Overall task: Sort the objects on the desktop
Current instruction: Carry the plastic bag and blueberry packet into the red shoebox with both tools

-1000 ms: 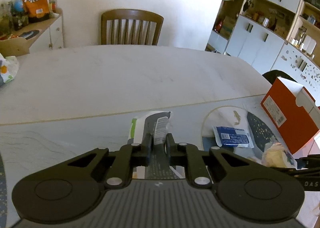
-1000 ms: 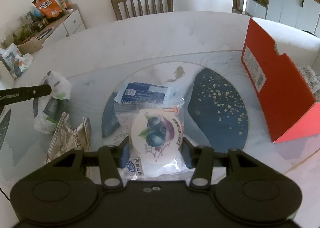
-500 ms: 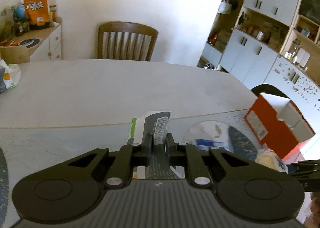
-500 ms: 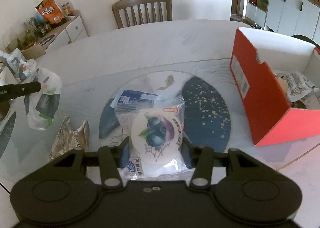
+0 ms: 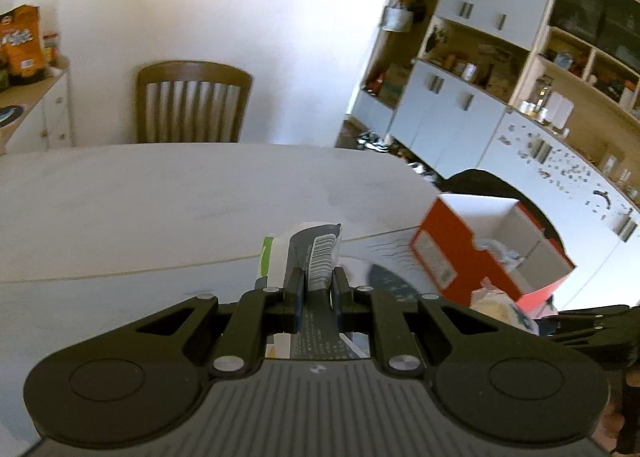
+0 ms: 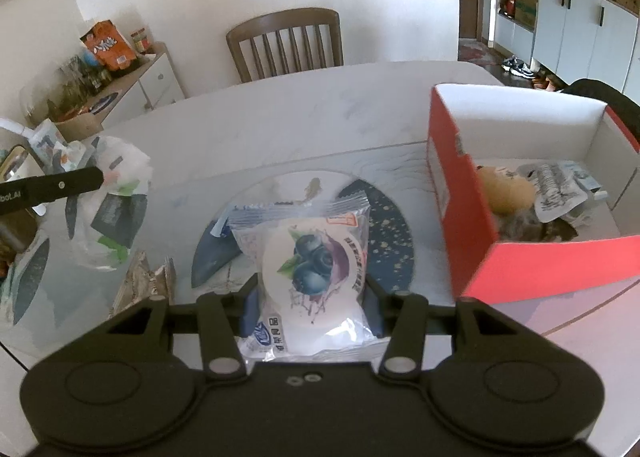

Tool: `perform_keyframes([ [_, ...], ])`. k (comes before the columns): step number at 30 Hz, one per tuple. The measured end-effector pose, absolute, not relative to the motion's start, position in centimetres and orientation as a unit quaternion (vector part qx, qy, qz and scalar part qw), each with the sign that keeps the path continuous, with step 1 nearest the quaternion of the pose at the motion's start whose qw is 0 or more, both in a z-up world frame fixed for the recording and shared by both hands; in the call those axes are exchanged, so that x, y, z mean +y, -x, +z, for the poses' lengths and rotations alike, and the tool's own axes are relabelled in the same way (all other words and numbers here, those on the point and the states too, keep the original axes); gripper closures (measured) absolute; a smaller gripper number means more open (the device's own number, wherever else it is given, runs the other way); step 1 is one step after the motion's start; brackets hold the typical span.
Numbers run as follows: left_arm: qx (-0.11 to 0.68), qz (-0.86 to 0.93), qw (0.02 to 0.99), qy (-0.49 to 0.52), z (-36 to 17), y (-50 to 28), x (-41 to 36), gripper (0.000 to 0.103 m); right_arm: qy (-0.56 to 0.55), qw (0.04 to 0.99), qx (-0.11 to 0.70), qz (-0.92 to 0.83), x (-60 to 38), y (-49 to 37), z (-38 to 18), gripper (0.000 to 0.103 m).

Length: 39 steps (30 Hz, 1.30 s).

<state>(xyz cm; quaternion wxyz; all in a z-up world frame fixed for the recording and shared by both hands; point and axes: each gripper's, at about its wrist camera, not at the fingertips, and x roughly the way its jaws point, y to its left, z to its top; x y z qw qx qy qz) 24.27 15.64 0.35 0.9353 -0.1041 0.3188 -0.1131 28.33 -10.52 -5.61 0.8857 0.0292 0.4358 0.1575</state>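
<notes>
Left wrist view shows the left tool clamped tight on a thin white, green and dark packet, its barcode end sticking up past the fingertips, lifted clear of the table. Ahead to the right stands the open red box with wrappers inside, and the right tool's tip shows at the right edge.

Right wrist view shows the right tool gripping a clear-wrapped blueberry pastry from both sides, held above a round dark blue and white mat on the table. A blue packet lies on the mat, just behind the pastry. A crumpled silver wrapper lies near the mat's left side. The red box sits to the right, holding 1 yellowish item and a grey wrapper. At far left the left tool's arm holds its packet in the air.
</notes>
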Motion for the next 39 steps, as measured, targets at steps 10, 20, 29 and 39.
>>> perform_keyframes([
  [10, 0.313, -0.164, 0.931, 0.089, 1.9, -25.9, 8.9, 0.091, -0.045, 0.893, 0.424, 0.147, -15.6, -28.9, -4.1, 0.054],
  [20, 0.302, -0.195, 0.929, 0.085, 2.9, -28.3, 2.9, 0.091, -0.052, 0.9, 0.412, 0.135, -20.8, -29.6, -3.3, 0.054],
  [29, 0.299, -0.218, 0.926, 0.075, 3.1, -29.9, -2.8, 0.091, -0.053, 0.905, 0.402, 0.128, -25.3, -30.9, -2.8, 0.054],
  [39, 0.305, -0.243, 0.919, 0.056, 3.1, -31.8, -8.4, 0.091, -0.054, 0.911, 0.393, 0.115, -29.7, -32.7, -2.7, 0.054],
])
